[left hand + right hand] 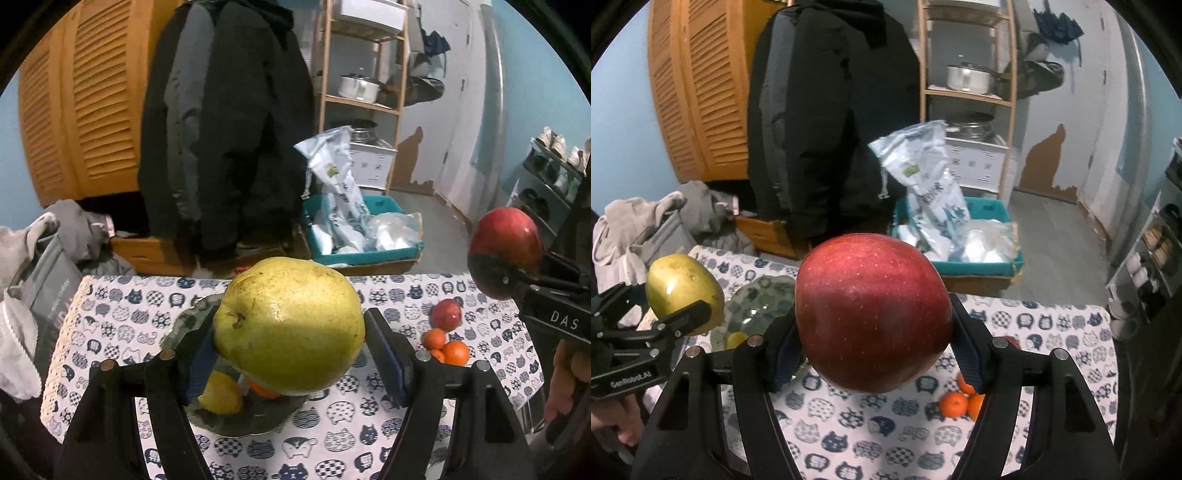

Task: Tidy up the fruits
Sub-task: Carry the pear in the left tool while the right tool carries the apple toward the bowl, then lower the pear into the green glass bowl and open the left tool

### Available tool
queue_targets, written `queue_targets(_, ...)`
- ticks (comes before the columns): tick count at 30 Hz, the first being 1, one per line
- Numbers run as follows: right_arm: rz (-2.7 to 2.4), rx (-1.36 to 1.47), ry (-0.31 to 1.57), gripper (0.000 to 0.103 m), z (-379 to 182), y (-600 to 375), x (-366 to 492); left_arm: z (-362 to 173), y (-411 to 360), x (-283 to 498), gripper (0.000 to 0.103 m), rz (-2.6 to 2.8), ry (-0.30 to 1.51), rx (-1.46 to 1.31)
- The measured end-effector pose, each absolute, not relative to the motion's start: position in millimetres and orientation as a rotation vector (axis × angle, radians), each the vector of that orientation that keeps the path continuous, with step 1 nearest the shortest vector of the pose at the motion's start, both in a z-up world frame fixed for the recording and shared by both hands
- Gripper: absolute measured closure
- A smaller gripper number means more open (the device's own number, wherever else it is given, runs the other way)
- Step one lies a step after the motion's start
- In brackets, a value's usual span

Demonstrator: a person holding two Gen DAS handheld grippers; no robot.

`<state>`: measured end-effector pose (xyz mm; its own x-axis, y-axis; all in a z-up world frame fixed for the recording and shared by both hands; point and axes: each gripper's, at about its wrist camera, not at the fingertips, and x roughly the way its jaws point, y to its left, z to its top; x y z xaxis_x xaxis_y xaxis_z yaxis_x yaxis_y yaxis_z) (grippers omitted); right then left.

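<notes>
Our left gripper (pixel 290 345) clamped on a large yellow-green pear (pixel 290 325) above the mottled green glass plate (pixel 255 421), our right gripper (pixel 873 341) clamped on a round red apple (pixel 873 314), small orange tangerines (pixel 445 345) near right on the cat-print tablecloth (pixel 343 439)

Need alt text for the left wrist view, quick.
The left gripper holds a yellow-green pear above a glass plate on a cat-print tablecloth. At right, the right gripper holds a red apple.

Dim indoor light from above; soft glare on the pear (pixel 291 325) and apple (pixel 873 317). Strong fisheye bending, black corners, slightly soft background.
</notes>
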<state>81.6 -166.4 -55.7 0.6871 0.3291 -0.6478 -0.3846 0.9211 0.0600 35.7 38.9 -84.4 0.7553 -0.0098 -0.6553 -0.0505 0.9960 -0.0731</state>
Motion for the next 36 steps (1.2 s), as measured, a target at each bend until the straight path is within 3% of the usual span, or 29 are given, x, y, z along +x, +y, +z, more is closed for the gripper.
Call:
queue_targets(16,0.526,-0.113,0.784,0.032,-81,-69,109,-115,113,42,0.027,0.14,0.772,-0.156)
queue_targets(36,0.587,-0.122,0.997,0.032,-176,4,157,-203,182,92,0.027,0.229,0.951,-0.289)
